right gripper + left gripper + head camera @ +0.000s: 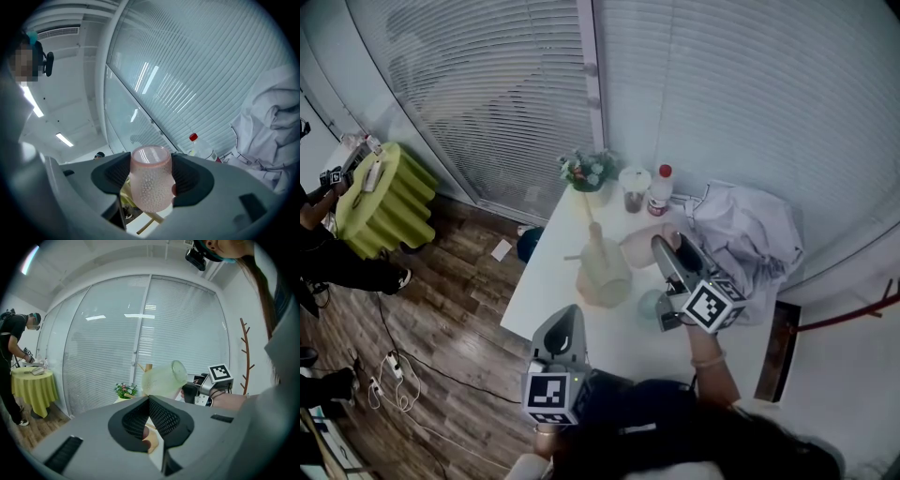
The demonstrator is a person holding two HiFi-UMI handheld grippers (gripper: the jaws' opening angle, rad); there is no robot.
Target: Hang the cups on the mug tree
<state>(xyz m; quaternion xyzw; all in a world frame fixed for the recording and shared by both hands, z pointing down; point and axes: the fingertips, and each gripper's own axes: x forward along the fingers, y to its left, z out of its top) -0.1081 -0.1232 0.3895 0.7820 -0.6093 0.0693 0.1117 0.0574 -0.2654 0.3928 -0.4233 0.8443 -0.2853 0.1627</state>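
Observation:
A wooden mug tree (594, 240) stands in the middle of the white table (544, 291), with a pale green cup (603, 278) hanging low on it. My right gripper (662, 247) is shut on a pink dimpled cup (641, 246), held just right of the tree. In the right gripper view the pink cup (150, 185) fills the gap between the pads, and a wooden peg (151, 221) shows below it. A bluish cup (652, 303) stands on the table under the right gripper. My left gripper (566, 317) hovers at the table's front edge, shut and empty, pointing at the green cup (164, 378).
At the table's far end stand a flower pot (589, 172), a glass (634, 188) and a red-capped bottle (658, 191). A crumpled white cloth (742, 234) lies at the right. A person works at a yellow-green table (382, 199) far left. Cables lie on the wooden floor.

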